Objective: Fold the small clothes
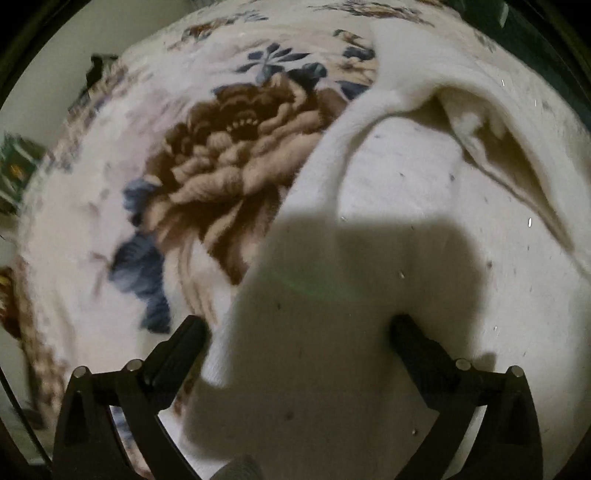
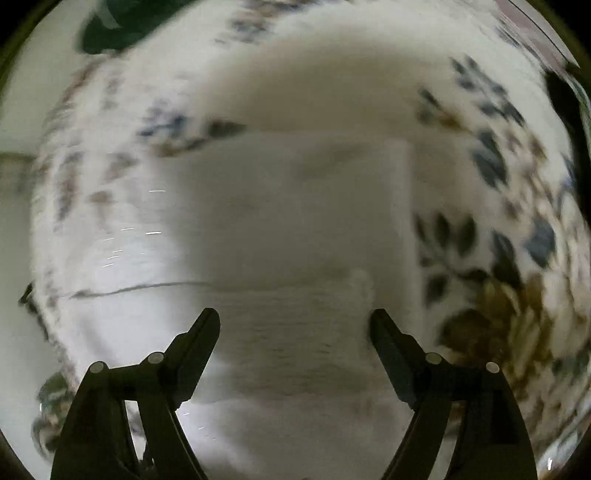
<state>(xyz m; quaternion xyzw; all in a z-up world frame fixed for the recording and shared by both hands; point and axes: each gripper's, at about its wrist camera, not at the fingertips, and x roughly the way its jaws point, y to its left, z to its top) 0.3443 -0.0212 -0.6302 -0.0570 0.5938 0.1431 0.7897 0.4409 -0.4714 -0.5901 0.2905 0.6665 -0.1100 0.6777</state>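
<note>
A white fleecy garment [image 1: 424, 192] lies on a floral blanket [image 1: 221, 155]. In the left wrist view it fills the right half, with a raised fold and an opening near the top right. My left gripper [image 1: 299, 326] is open just above the garment's left edge, its shadow falling on the cloth. In the right wrist view the garment [image 2: 295, 221] looks like a flat rectangle with a ribbed band near the fingers; the view is blurred. My right gripper [image 2: 295, 321] is open above that band, holding nothing.
The blanket [image 2: 498, 240] has brown flowers and blue leaves and covers the whole surface. A dark green item [image 2: 110, 29] lies at the far top left of the right wrist view. A pale wall [image 1: 55, 55] shows beyond the blanket's left edge.
</note>
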